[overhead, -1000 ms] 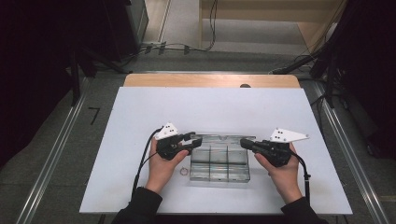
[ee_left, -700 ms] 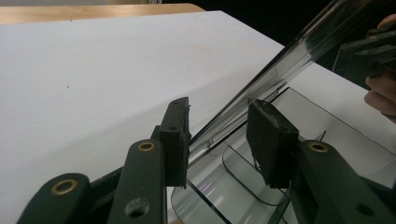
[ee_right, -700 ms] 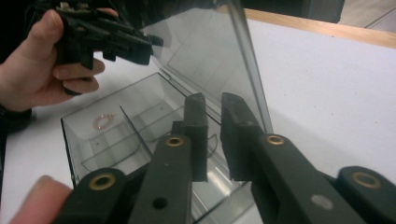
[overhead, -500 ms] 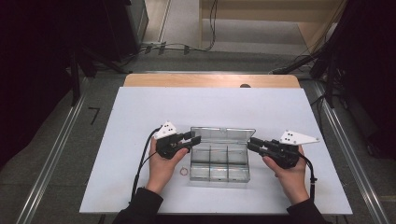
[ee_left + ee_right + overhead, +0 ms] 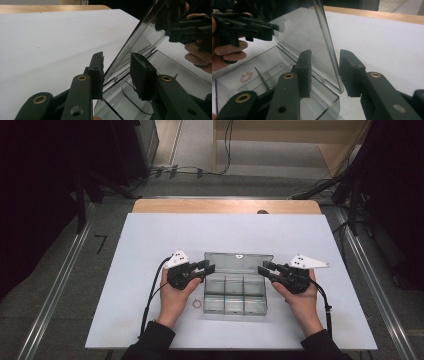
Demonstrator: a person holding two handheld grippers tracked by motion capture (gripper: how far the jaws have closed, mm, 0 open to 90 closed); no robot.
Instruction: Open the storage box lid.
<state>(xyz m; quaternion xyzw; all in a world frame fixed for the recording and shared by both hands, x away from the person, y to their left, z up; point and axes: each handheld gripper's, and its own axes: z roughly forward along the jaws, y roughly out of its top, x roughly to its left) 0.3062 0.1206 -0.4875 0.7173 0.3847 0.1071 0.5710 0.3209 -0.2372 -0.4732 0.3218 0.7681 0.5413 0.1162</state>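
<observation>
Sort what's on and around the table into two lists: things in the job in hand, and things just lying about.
In the job:
- clear compartment box
- its raised lid, standing between the open jaws of both grippers
- left gripper
- right gripper

Lying about:
- small ring on the table, left of the box
- cables on the floor beyond

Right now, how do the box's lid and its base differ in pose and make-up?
The lid stands raised, tilted up off the table; the base lies flat on the white table. The lid is one plain clear panel; the base is split by dividers into compartments. The lid's side edges sit between the open jaws of the left gripper and right gripper; the base does not. Both are clear plastic, joined at the hinge.
</observation>
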